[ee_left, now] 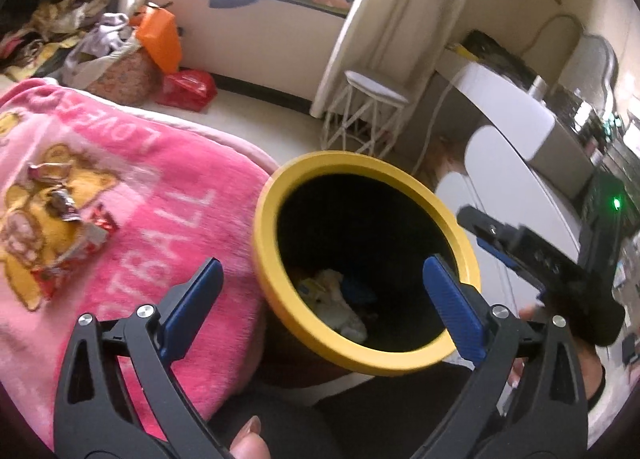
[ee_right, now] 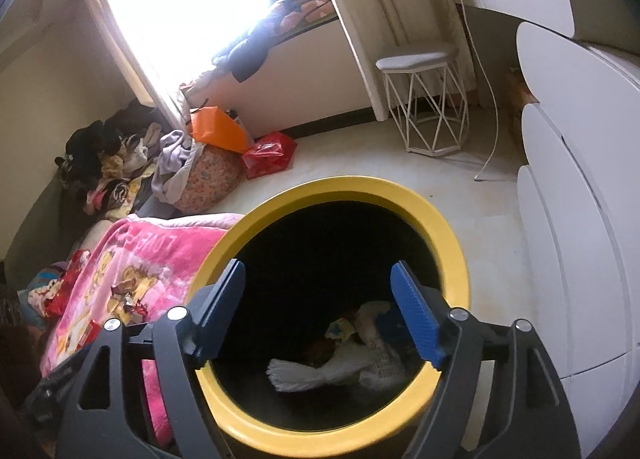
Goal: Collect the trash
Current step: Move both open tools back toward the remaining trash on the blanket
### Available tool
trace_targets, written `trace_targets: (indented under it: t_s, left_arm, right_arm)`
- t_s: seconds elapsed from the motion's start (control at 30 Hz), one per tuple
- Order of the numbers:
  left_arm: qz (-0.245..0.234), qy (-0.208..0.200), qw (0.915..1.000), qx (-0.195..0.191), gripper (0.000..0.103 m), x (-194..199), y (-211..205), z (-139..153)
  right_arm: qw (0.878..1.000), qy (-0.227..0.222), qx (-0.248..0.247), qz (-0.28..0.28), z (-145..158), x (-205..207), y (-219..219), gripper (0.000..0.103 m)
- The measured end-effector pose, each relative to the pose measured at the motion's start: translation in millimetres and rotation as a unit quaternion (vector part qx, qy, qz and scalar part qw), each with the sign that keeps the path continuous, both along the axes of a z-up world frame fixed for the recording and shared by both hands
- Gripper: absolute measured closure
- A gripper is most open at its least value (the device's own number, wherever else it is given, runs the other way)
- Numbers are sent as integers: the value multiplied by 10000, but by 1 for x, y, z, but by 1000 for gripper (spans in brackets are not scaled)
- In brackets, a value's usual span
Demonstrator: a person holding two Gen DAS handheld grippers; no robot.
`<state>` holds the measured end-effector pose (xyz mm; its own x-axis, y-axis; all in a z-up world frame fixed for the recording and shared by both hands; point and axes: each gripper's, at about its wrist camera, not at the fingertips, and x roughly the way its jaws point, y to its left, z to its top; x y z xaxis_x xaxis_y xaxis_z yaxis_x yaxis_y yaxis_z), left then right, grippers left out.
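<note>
A black bin with a yellow rim (ee_left: pixel 320 329) stands beside a bed with a pink blanket (ee_left: pixel 160 195). Paper and wrappers (ee_left: pixel 340 299) lie inside it. My left gripper (ee_left: pixel 320 283) is open and empty, its jaws spread over the bin's near rim. Crumpled candy wrappers (ee_left: pixel 68 215) lie on the blanket to its left. In the right wrist view my right gripper (ee_right: pixel 320 299) is open and empty above the bin's mouth, with the rim (ee_right: pixel 452 247) around it and white tissue (ee_right: pixel 316 373) below. The wrappers (ee_right: pixel 128 305) show on the blanket (ee_right: pixel 160 259) at left.
A white wire stool (ee_left: pixel 368 115) stands by the curtain; it also shows in the right wrist view (ee_right: pixel 424 99). A white dresser (ee_right: pixel 580 199) is at right. Orange and red bags (ee_right: pixel 264 155) and a pile of clothes (ee_right: pixel 120 163) lie by the window.
</note>
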<state>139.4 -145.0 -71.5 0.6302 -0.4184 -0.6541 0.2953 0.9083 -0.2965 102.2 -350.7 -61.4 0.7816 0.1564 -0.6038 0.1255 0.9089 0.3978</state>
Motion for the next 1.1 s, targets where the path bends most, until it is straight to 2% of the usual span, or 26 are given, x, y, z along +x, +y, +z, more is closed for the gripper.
trace_targets:
  t_s: [0.17,0.53,1.1]
  left_arm:
    - [355,-140,9993,-3,11,0,22,10]
    - [1016,-475,9937,-4,11,-1,67,31]
    - [1630,-563,9850,-56,11,-4,119,36]
  right_arm:
    - [9998,-8,-76,190,3,0,17,24]
    - [9977,-32,-230,637,12,1,60,22]
    - [9884,-77,-504,1429,19,2,134,19]
